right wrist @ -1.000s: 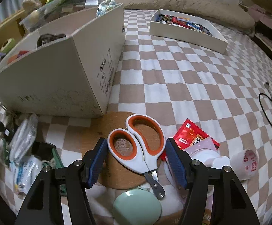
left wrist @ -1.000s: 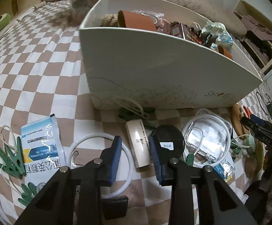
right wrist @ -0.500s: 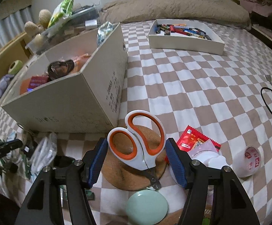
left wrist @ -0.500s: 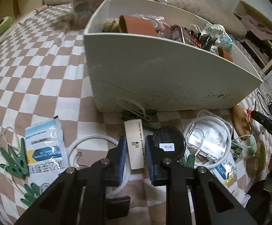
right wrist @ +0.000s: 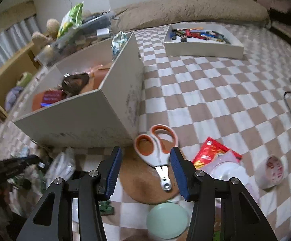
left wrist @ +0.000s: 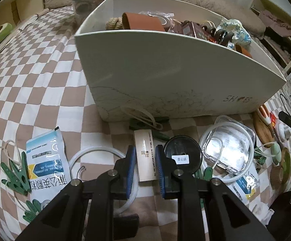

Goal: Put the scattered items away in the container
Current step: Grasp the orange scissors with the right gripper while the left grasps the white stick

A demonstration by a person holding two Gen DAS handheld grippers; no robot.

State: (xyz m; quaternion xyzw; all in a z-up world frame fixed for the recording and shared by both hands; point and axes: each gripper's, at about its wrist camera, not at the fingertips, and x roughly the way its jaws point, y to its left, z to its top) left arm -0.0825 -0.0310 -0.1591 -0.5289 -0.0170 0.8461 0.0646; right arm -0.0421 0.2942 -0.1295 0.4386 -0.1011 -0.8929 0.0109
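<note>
Left tool point(left wrist: 145, 161) clamps one small wooden block point(left wrist: 145, 156); right tool point(right wrist: 145, 167), closing, seemingly untouched, straddles one scissors point(right wrist: 155, 150).

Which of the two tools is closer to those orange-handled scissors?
Right. The right tool is closing around the scissors. The left tool is off to the side, clamped on a small beige box.

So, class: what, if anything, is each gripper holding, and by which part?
The left gripper clamps the small beige box across its long sides. The right gripper is closing around the scissors, not yet gripping them.
</note>
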